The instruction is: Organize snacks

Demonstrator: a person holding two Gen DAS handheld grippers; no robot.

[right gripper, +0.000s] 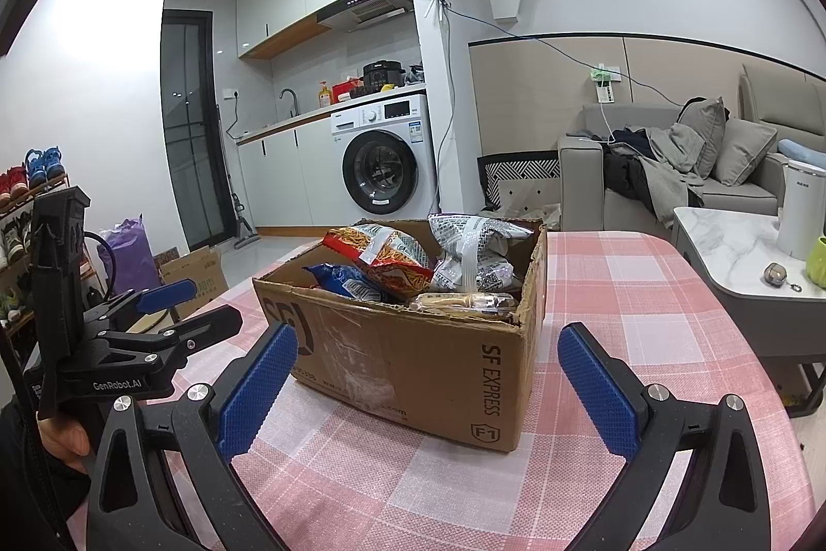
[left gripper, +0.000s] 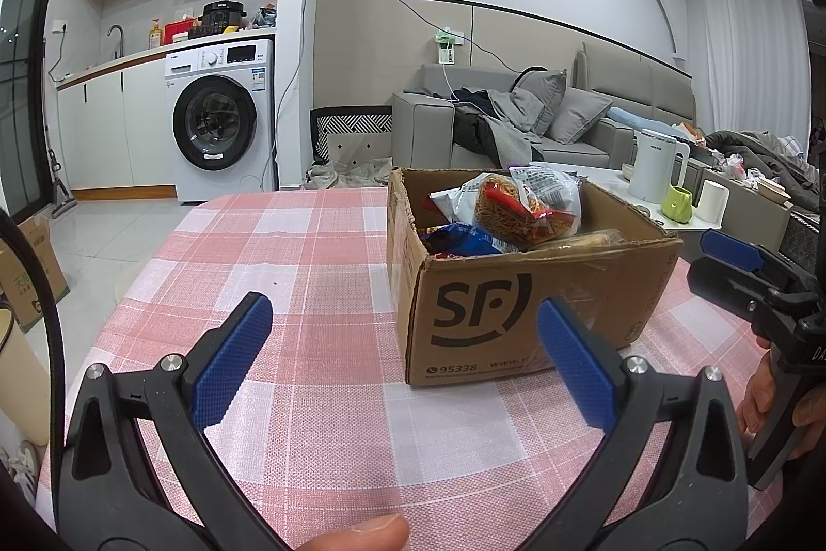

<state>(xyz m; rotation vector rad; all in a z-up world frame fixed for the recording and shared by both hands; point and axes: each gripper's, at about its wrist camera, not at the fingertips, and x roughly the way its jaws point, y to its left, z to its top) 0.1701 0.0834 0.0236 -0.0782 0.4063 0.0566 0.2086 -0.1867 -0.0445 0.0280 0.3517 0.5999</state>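
Note:
A brown SF cardboard box point(left gripper: 521, 308) stands on the pink checked tablecloth point(left gripper: 310, 251); it also shows in the right wrist view point(right gripper: 428, 360). Inside lie several snack bags: a red noodle-snack bag point(left gripper: 516, 210) point(right gripper: 392, 256), a silver bag point(right gripper: 475, 251), a blue bag point(left gripper: 464, 238) point(right gripper: 346, 282) and a clear pack of biscuits point(right gripper: 464, 300). My left gripper point(left gripper: 402, 360) is open and empty, just short of the box's front left corner. My right gripper point(right gripper: 428, 386) is open and empty, its jaws on either side of the box's near corner without touching it.
A low marble table point(right gripper: 733, 251) with a white kettle point(left gripper: 655, 166), a green cup point(left gripper: 676, 202) and a white cup stands to the right. A grey sofa with clothes point(left gripper: 516, 122) lies behind. A washing machine point(left gripper: 219, 117) and cardboard boxes on the floor point(right gripper: 191, 272) are at the left.

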